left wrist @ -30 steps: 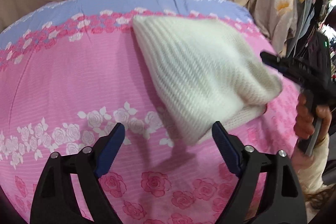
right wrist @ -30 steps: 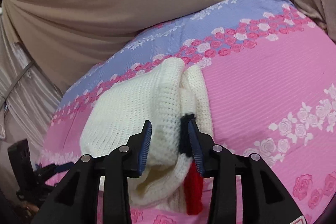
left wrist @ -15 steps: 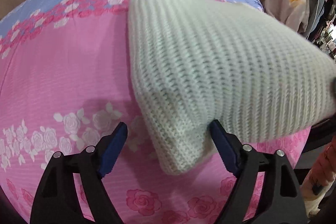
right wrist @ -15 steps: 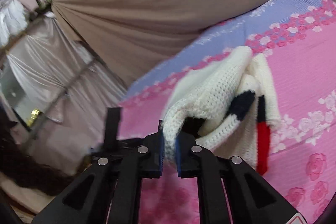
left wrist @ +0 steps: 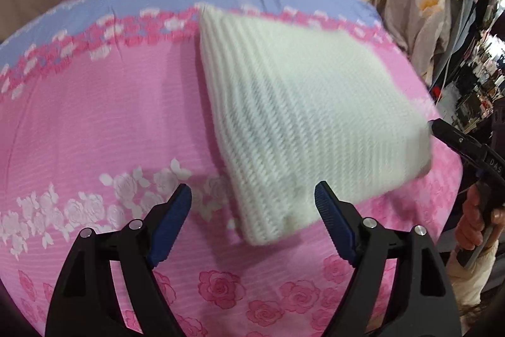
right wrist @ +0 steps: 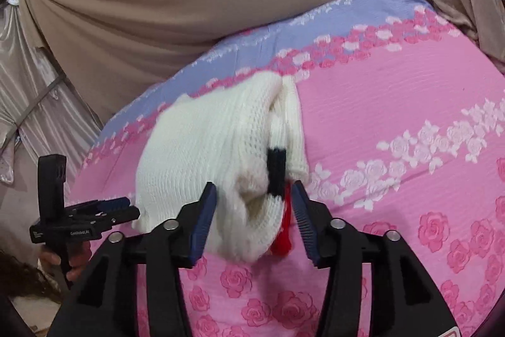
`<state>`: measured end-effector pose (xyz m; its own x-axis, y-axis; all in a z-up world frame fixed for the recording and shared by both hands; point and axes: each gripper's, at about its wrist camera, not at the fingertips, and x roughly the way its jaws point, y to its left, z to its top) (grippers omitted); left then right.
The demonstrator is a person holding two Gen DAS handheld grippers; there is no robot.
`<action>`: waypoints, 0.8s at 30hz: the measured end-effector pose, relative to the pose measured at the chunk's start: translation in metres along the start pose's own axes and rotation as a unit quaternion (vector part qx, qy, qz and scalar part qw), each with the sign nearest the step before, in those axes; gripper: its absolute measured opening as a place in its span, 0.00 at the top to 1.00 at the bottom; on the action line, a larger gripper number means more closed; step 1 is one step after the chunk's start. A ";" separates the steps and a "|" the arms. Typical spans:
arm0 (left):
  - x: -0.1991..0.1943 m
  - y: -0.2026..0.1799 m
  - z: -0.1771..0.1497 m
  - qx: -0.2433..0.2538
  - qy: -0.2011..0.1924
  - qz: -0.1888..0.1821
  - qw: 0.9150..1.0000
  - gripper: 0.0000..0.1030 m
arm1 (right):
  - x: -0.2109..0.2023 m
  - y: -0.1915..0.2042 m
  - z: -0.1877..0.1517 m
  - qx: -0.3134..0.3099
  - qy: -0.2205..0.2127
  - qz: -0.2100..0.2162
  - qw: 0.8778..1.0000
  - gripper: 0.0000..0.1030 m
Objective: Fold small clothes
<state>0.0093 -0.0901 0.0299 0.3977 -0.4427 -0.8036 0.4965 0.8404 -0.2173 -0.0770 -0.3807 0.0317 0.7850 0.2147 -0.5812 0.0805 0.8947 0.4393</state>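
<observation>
A cream knit sweater (left wrist: pixel 300 116) lies folded on the pink rose-print bedsheet (left wrist: pixel 110 131). My left gripper (left wrist: pixel 251 188) hovers open over the sweater's near corner, with both pads clear of the knit. In the right wrist view the sweater (right wrist: pixel 214 147) shows a black stripe (right wrist: pixel 276 172) and a red stripe (right wrist: pixel 285 229) at its near edge. My right gripper (right wrist: pixel 254 186) is opening, and that bunched edge sits between its jaws without being pressed. One finger of the right gripper (left wrist: pixel 457 144) reaches the sweater's right edge.
A beige curtain (right wrist: pixel 189 5) hangs behind the bed. Hanging clothes and clutter (left wrist: pixel 473 68) crowd the right side. A person's hand (left wrist: pixel 476 220) holds the right gripper's handle. The left gripper (right wrist: pixel 123 204) shows at the bed's left edge.
The right gripper was shut on the sweater's edge and held it raised; it has now let go. The sweater has dropped flat onto the sheet.
</observation>
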 end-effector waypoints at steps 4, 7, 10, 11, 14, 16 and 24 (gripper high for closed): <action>-0.008 -0.010 0.027 -0.012 -0.041 -0.006 0.999 0.17 | 0.028 0.005 0.025 -0.002 -0.004 -0.013 1.000 0.35; 0.004 -0.019 0.045 -0.018 -0.051 0.001 0.999 0.13 | 0.068 0.006 0.036 -0.001 0.025 -0.037 0.999 0.35; 0.026 -0.023 0.054 -0.015 -0.044 0.029 0.999 0.13 | 0.105 0.009 0.042 -0.016 0.055 -0.064 0.996 0.55; 0.032 -0.023 0.056 -0.017 -0.040 0.037 0.998 0.13 | 0.110 0.013 0.044 -0.026 0.062 -0.065 0.996 0.76; 0.026 -0.024 0.058 -0.022 -0.053 0.033 0.998 0.14 | 0.078 0.038 0.058 -0.047 0.006 0.023 0.999 0.83; 0.015 -0.026 0.056 -0.013 -0.071 0.043 0.996 0.14 | 0.052 0.048 0.064 -0.061 -0.037 0.089 0.993 0.84; 0.040 -0.027 0.054 -0.001 -0.044 0.079 0.996 0.14 | 0.114 0.007 0.042 -0.028 0.044 -0.044 0.998 0.82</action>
<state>0.0530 -0.1474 0.0336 0.5361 -0.3309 -0.7766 0.4205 0.9024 -0.0942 0.0393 -0.3663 -0.0024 0.7198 0.1654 -0.6742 0.1097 0.9319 0.3458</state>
